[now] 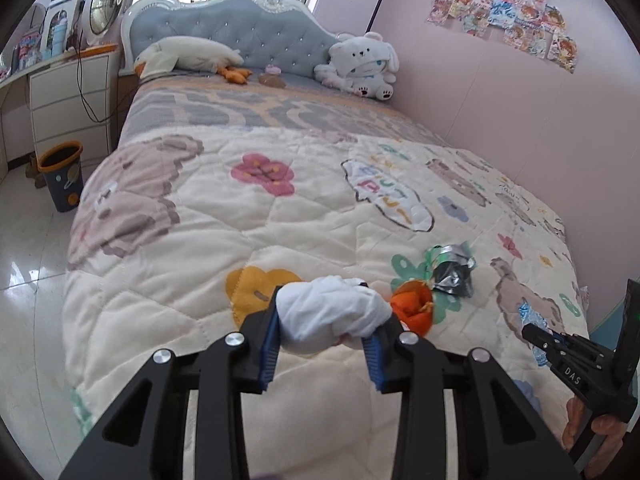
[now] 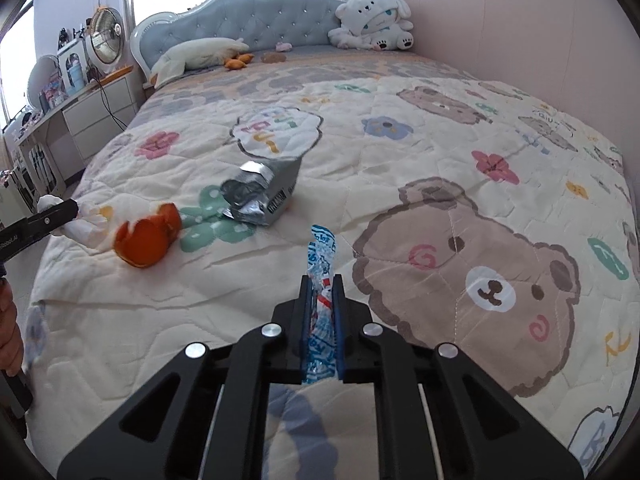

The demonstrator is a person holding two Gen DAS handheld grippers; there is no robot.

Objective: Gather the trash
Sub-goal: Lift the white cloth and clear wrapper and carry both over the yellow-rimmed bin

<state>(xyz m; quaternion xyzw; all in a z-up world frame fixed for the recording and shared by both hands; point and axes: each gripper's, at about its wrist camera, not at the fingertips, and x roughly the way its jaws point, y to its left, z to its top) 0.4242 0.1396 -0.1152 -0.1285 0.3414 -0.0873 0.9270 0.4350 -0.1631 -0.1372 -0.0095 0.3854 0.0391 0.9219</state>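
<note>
White crumpled tissue (image 1: 332, 312) is clamped in the left gripper (image 1: 320, 354), a blue-and-white plastic wrapper (image 2: 322, 300) in the right gripper (image 2: 322, 320); keep both squeezed firmly while carrying them to the orange-rimmed dark bin (image 1: 62, 176).

Both wrist views look down the bed (image 1: 280, 208) toward its headboard (image 2: 256, 28) (close, low), sharing the quilt's near end.

A crumpled white tissue wad (image 1: 332, 312) sits pinched between blue-padded fingers (image 1: 269, 354); orange peel (image 2: 146, 240) lies curled on the bed quilt (image 2: 400, 152) just beside it; a crushed silver foil bag (image 2: 260, 194) rests near the peel; a blue-and-white wrapper (image 2: 322, 300) stands upright, clamped.
</note>
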